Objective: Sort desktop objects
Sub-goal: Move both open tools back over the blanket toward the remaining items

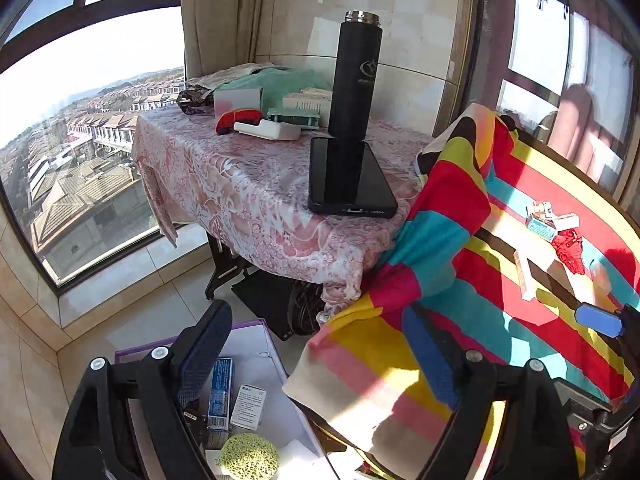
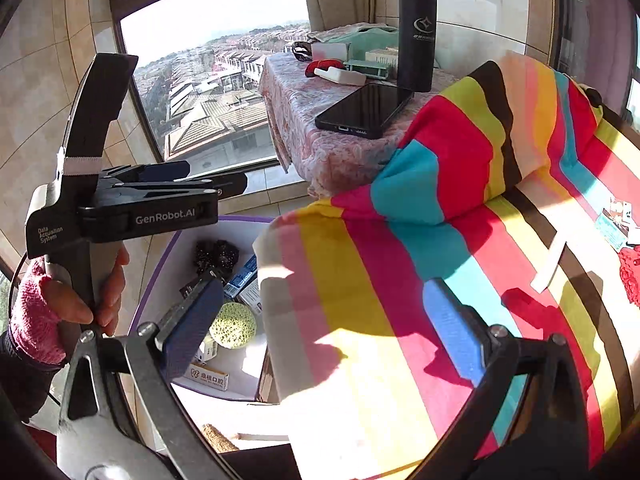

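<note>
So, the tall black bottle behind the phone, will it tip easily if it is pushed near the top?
Probably yes: the black bottle is tall and narrow and stands upright on a soft patterned tablecloth. Its smooth round body may slip and roll. It would likely fall onto the phone lying just before it.

At the left of the right wrist view, the left gripper (image 2: 216, 182) reads "GenRobot.AI" on its black body and "Data Acquisition System" on its grey handle. The black flask (image 2: 416, 32), upper centre, bears a star-like emblem; its lettering is illegible. Print on the white box (image 2: 208, 376), lower left, is too small to read.
</note>
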### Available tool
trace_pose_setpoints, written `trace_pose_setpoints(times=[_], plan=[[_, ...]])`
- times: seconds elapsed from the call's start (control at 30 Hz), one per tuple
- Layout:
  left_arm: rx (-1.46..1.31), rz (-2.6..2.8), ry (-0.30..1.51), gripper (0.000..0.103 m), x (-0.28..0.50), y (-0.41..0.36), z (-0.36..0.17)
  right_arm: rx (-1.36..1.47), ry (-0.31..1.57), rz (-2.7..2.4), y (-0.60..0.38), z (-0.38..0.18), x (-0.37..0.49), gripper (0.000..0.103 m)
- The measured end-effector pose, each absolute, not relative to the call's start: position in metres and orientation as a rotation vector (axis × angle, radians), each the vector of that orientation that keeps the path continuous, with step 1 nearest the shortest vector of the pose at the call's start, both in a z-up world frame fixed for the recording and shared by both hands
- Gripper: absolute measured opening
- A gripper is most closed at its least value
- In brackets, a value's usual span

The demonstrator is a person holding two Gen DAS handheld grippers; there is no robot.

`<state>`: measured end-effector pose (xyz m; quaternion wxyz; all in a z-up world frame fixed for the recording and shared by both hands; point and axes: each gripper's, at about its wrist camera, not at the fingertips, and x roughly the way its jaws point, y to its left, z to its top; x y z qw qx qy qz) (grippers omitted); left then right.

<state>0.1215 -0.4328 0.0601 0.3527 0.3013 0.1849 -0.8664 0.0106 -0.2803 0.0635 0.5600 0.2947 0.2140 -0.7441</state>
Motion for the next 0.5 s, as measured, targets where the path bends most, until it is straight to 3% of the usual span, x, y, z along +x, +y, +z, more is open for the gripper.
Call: trace_pose_setpoints(times=[0.17,0.33,0.5], plan=[[0.956,-2.540,0.524,0.091,-0.009,-0.389,0.051,0.905,0.365,-2.230,-0.200,0.059,-0.151,0.100],[1.066,-2.696,0.397,0.091,-0.131,-0.362,0.049,1.124,0.156,-2.383,-0.131,0.038,-0.265,0.100],[1.173,-2.646,0.625,0.091,-0.232,-0.375,0.035,1.213,0.087,-2.489,-0.102,0.030,-0.340,0.100]])
